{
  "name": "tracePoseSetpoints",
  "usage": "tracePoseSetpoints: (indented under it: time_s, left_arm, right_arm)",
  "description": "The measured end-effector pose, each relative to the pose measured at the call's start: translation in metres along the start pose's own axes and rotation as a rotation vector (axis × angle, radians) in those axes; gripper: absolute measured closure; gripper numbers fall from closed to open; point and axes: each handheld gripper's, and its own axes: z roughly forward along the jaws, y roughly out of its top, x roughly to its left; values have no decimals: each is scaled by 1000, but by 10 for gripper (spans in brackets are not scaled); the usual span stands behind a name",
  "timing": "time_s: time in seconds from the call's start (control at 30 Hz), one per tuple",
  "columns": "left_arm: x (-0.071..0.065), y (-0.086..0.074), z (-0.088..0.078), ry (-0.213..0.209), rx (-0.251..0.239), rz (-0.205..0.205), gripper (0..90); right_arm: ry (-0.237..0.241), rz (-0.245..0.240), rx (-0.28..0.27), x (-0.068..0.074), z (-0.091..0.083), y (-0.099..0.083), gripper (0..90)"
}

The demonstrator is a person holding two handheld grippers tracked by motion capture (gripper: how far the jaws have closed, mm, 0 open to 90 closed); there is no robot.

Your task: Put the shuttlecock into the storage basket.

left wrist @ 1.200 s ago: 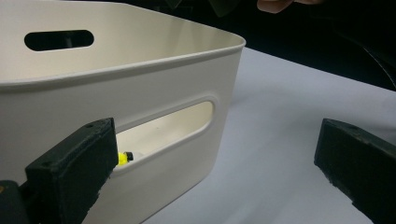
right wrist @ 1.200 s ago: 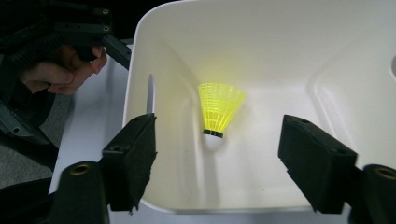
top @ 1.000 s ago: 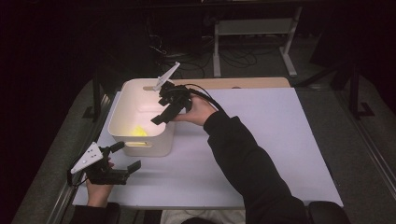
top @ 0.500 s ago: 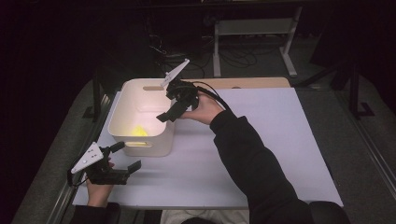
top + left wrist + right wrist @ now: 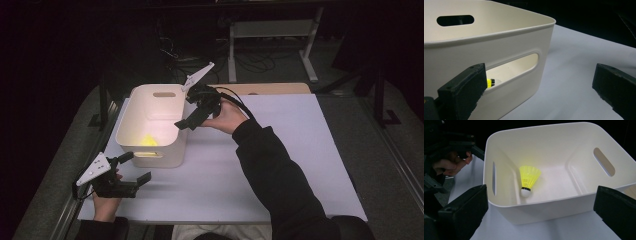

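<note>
A yellow shuttlecock [image 5: 529, 178] lies on its side on the floor of the white bin [image 5: 536, 128], near the bin's front wall [image 5: 146, 140]. My right gripper [image 5: 193, 111] hovers at the right rim of the bin [image 5: 131, 107]. Its jaws have just been opening and stand wide with nothing between them [image 5: 541, 197]. My left gripper [image 5: 134, 169] rests open on the table in front of the bin's near left corner. Through the handle slot in the left gripper view, a bit of the shuttlecock [image 5: 490, 82] shows.
The bin stands at the back left of a white table top [image 5: 280, 165]. A wooden strip [image 5: 270, 88] runs along the far edge. The person's other hand [image 5: 451, 165], holding the left gripper, appears at the top left of the right gripper view.
My right gripper has drawn back to the right from above the bin to its right rim, with its jaws wider apart. The left gripper has stayed put.
</note>
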Motion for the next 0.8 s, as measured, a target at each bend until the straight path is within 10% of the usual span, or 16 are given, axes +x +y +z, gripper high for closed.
tracePoseSetpoints:
  time_s: [0.8]
  left_arm:
    - [0,0,0,2,3,0,0]
  right_arm:
    - [-42,32,-39,-3,-25,-32,0]
